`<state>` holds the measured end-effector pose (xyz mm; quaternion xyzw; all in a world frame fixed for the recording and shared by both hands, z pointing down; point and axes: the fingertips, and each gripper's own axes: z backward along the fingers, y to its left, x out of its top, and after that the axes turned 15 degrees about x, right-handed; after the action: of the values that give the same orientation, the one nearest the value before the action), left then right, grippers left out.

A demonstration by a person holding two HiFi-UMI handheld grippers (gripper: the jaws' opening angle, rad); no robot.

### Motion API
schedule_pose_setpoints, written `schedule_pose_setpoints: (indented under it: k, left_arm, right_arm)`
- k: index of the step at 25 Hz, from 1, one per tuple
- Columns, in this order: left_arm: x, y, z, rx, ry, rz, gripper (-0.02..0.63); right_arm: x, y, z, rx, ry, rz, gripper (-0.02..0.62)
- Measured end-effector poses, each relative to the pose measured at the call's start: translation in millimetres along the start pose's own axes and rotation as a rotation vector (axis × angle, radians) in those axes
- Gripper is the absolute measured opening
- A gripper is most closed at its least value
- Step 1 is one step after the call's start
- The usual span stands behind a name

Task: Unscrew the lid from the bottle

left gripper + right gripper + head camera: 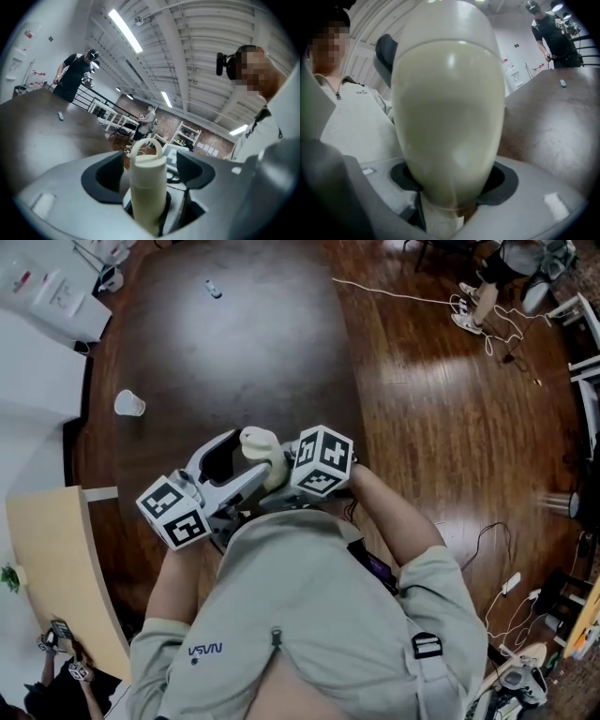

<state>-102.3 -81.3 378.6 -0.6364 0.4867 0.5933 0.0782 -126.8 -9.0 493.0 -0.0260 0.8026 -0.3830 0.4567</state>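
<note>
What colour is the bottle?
Cream, a pale off-white. The bottle shows best in the right gripper view.

Cream bottle, loop-handled lid still on, clamped by its body in the right tool

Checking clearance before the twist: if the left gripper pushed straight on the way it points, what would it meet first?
The bottle: its looped top stands between the left gripper's open fingers. Close behind looks to be the right gripper's marker cube, though depth is unclear.
</note>
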Motion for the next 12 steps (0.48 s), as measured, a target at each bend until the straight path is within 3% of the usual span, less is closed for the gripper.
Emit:
schedule_pose_setpoints:
  k: [6, 12]
  left_arm:
    - [-1.3, -8.2, -10.3, -0.009, 0.035, -0.042, 0.335]
    - [1.2, -17.9, -7.1, -0.104, 0.04, -0.042, 0.302]
  right_arm:
    - [1.5, 6.5, -2.3, -0.059, 0.075, 0.035, 0.302]
    - [3.1, 18.0, -3.3, -0.005, 0.094, 0.066, 0.301]
